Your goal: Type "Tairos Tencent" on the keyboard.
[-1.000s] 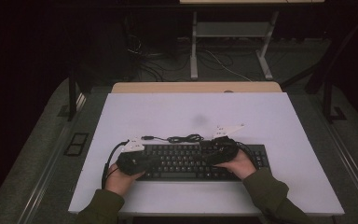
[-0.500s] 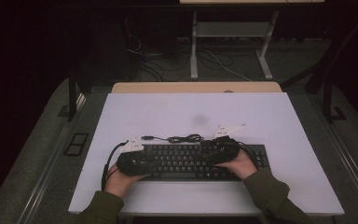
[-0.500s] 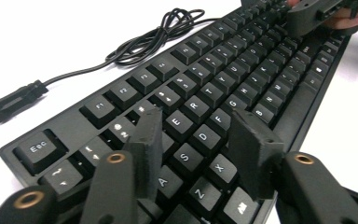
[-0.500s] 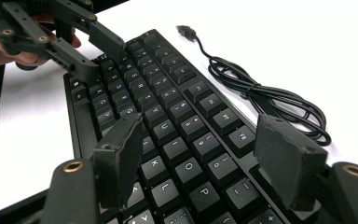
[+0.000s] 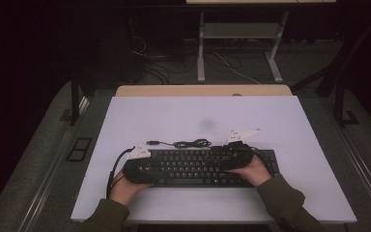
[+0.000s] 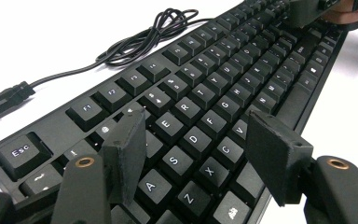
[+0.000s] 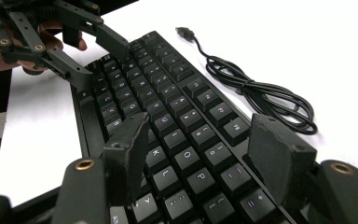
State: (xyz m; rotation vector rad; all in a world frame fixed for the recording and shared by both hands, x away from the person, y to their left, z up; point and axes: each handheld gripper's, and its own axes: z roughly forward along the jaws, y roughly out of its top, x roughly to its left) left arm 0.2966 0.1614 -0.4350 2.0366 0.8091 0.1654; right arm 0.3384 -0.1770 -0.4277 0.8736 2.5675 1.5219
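Two grippers held over keyboard (image 5: pixel 200 166), which lies at 6 o'clock on table (image 5: pixel 290 125) | left gripper (image 6: pixel 200 154) jaws just opening, released above keys | right gripper (image 7: pixel 198 154) closing slightly, nothing grasped | step: key pressing, likely | next: precise lowering onto one key

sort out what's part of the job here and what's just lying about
In the job:
- keyboard
- left gripper, fingers apart over the keys, just opened wider
- right gripper, fingers apart over the keys, just closed a little

Lying about:
- the keyboard's coiled cable, unplugged on the table
- wooden board behind the table
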